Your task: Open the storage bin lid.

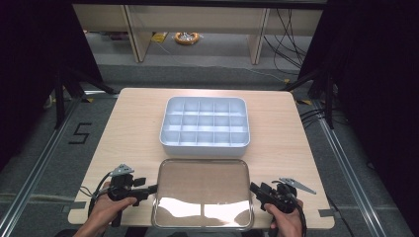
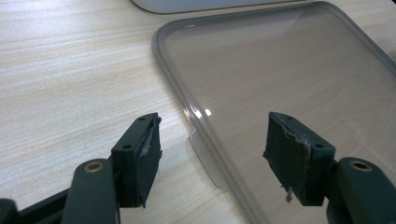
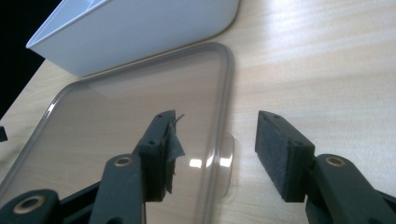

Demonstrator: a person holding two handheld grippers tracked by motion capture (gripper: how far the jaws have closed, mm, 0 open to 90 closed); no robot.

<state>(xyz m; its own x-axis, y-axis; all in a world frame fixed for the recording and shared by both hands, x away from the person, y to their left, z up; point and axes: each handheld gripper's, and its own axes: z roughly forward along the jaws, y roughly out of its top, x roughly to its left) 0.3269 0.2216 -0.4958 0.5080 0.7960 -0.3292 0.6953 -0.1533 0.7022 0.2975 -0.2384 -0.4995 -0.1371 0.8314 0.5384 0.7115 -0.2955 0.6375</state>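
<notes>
Both the left gripper (image 1: 152,188) and right gripper (image 1: 253,187) gape apart astride the unlabelled clear lid (image 1: 202,192); a floor marking (image 1: 80,133) reads "5".

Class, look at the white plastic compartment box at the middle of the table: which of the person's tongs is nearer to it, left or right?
Neither clearly. The left tongs and right tongs flank the clear plastic lid, well short of the white plastic compartment box, and about equally far.

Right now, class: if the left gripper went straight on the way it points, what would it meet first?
Most likely the clear lid: its small side tab and rim lie just ahead, between the left gripper's open jaws. Height above the table is hard to judge.
</notes>
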